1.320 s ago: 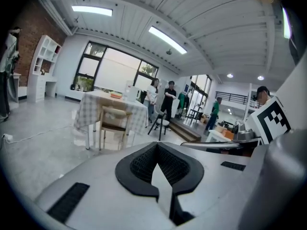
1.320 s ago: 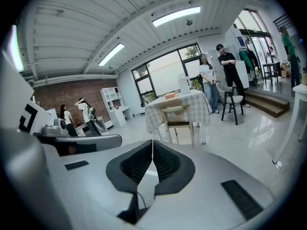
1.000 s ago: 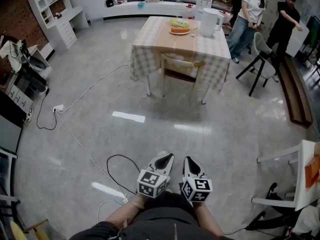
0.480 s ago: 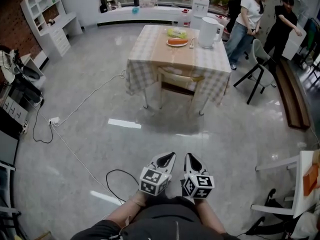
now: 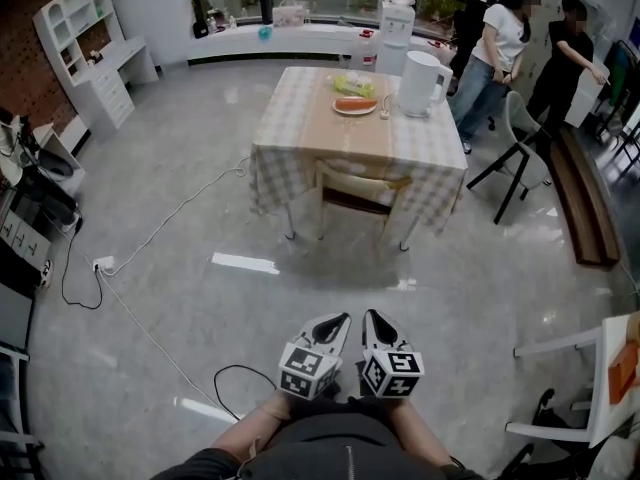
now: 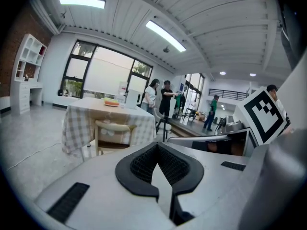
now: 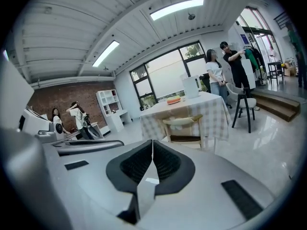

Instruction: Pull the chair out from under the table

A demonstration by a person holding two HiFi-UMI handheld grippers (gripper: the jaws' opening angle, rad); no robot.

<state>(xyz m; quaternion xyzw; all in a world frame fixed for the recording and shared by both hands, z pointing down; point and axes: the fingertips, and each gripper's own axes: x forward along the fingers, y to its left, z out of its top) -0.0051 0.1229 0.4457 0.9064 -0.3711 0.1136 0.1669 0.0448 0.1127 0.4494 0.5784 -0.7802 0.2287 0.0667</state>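
A light wooden chair (image 5: 361, 184) is tucked under the near side of a table (image 5: 300, 148) with a checked cloth; only its curved backrest and legs show. The same chair (image 6: 112, 130) appears in the left gripper view and again (image 7: 183, 123) in the right gripper view, well ahead of the jaws. My left gripper (image 5: 337, 323) and right gripper (image 5: 372, 322) are side by side close to my body, both shut and empty, a good stretch of floor short of the chair.
On the table stand a white kettle (image 5: 419, 82) and a plate of food (image 5: 355, 105). Two people (image 5: 497, 43) stand at the far right by a dark chair (image 5: 520, 133). White cables (image 5: 150, 223) run over the grey floor at left. A white chair (image 5: 590, 368) is near right.
The table and chair have come closer and sit lower in the head view. Both grippers stay shut, side by side in front of me.
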